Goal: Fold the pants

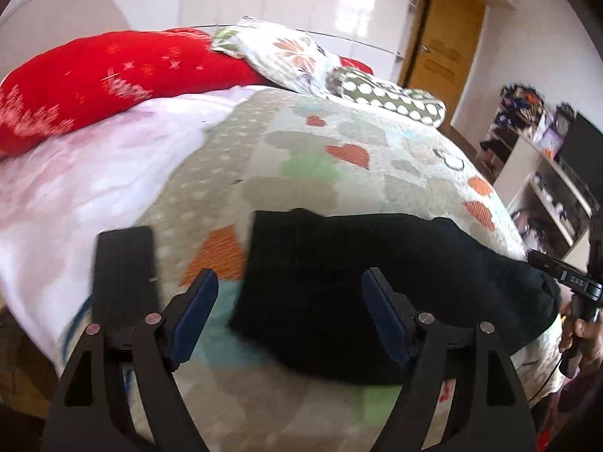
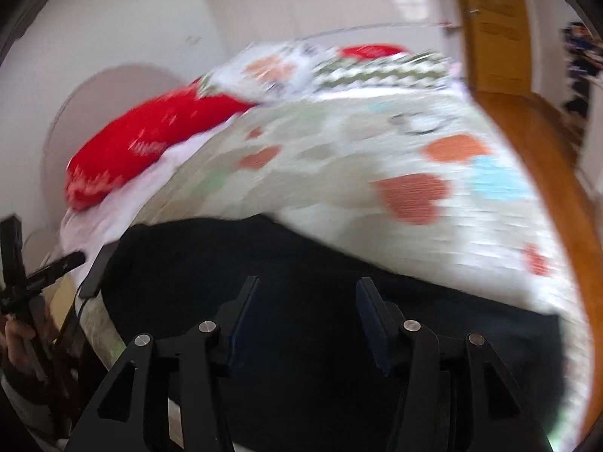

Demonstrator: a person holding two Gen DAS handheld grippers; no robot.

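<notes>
Left gripper (image 1: 290, 316) wide open, holding nothing, hovering above pants edge. Right gripper (image 2: 307, 318) also open, empty, jaws over black cloth, touching or just above — cannot tell through blur.

Pants (image 1: 377, 286): black, lying as compact wide block on quilt (image 1: 339, 143), near bed edge, 5 o'clock of left view; in right view (image 2: 264, 256) filling 6 o'clock, spreading toward 4 o'clock. Left end squared off, right end rounded and bulging. Looks already doubled at least once; exact layer count hidden.

Step, as judged: between folds, or final fold done and both grippers released. Late in task, probably. Next move, if another fold wanted: pinch one short end with both grippers, lift, carry across to opposite end, lay flat, smooth. Needs low approach to catch all layers, not just top one. Risk: thick stack slipping from pads, layers sliding apart.

Also seen: red pillow (image 1: 105, 79) at 10 o'clock, floral pillow (image 1: 286, 52) at 12, wooden door (image 1: 444, 34) at 1, shelf (image 1: 546, 188) at 3.

Writing: white pattern on red pillow, maybe lettering, too blurred to read. No brand or label legible anywhere.
</notes>
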